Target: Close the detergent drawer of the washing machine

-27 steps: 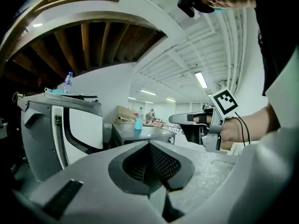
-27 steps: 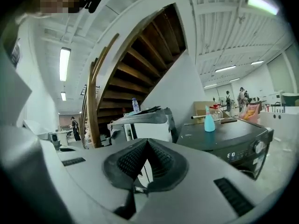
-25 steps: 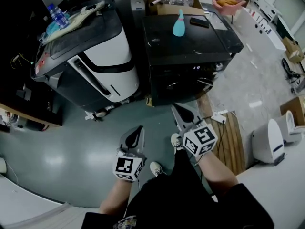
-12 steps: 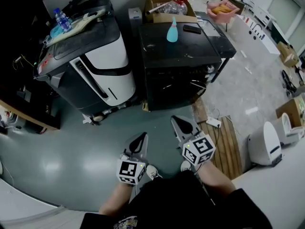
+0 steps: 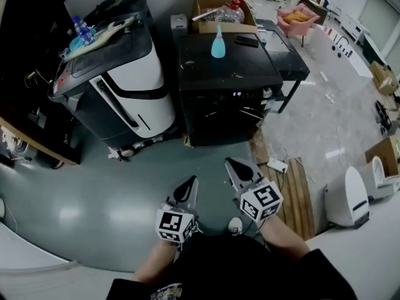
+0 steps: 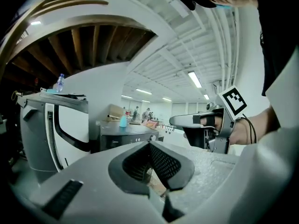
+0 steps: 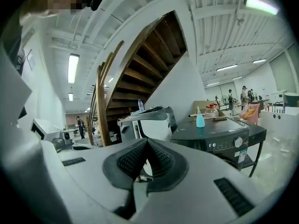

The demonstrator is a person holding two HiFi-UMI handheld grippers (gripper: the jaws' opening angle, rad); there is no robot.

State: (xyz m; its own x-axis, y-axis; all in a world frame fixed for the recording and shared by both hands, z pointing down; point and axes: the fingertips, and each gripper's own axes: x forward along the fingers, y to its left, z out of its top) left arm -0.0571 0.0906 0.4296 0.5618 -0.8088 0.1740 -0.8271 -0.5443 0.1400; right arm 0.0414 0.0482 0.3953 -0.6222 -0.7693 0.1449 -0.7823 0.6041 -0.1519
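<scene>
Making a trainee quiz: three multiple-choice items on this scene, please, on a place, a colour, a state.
1. Where does the light blue bottle stand? A on the washing machine B on a shelf C in a sink
2. What colour is the washing machine? A white B black C red
3. What state are the left gripper and right gripper in? A wide open B shut, empty C shut on a bottle
A, it stands on the machine's top; B, its body is black; B, pads together, nothing between.

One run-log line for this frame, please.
left gripper: shut, empty | right gripper: shut, empty | washing machine: ahead, apart from both grippers
</scene>
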